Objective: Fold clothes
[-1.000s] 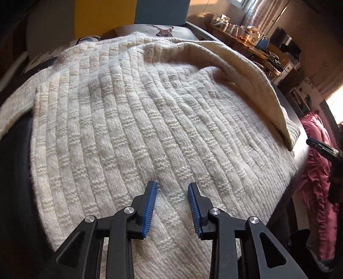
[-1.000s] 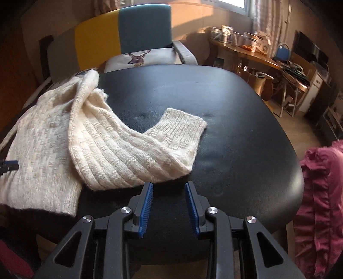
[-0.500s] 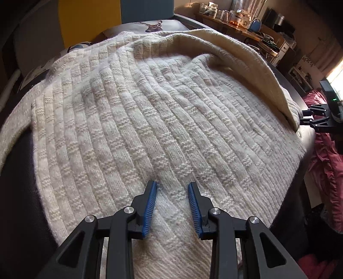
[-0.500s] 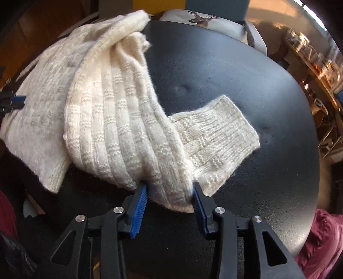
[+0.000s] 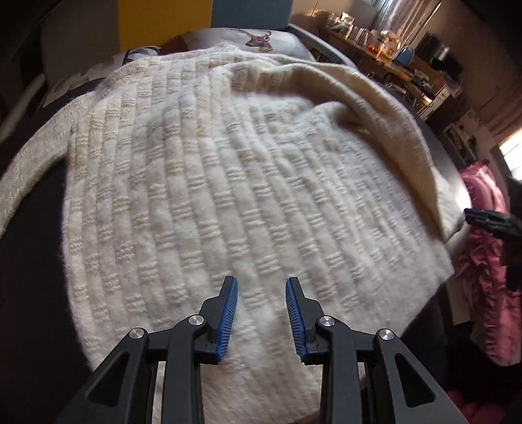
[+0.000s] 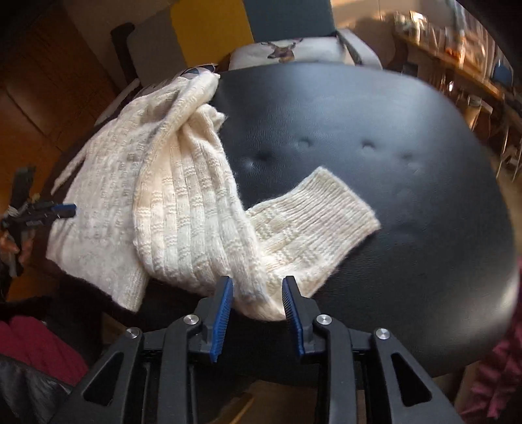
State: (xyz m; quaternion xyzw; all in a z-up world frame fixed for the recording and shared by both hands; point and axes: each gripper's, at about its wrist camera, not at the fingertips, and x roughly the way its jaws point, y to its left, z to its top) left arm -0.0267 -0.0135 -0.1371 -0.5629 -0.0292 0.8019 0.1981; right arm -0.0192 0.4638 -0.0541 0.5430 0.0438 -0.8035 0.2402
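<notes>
A cream knitted sweater (image 5: 202, 182) lies spread over a black padded surface (image 6: 375, 124). My left gripper (image 5: 260, 287) hovers open just over the sweater's body near its lower hem, nothing between the blue pads. In the right wrist view the sweater's sleeve (image 6: 202, 208) is bent over on itself, its ribbed cuff (image 6: 329, 208) pointing right. My right gripper (image 6: 257, 290) is open, and the fold of the sleeve sits between its fingers. The left gripper (image 6: 58, 208) shows at the left edge there; the right gripper (image 5: 486, 218) shows at the right edge of the left wrist view.
A chair with a yellow and blue back (image 6: 248, 22) and a deer-print cushion (image 6: 287, 49) stands behind the surface. Pink ruffled fabric (image 5: 486, 254) hangs to the right. A cluttered wooden counter (image 5: 385, 49) runs along the far right wall. Dark red cloth (image 6: 42, 345) lies at the lower left.
My right gripper came forward from off the surface's edge until the bent sleeve lay between its fingers. The left gripper shifted only slightly over the sweater body.
</notes>
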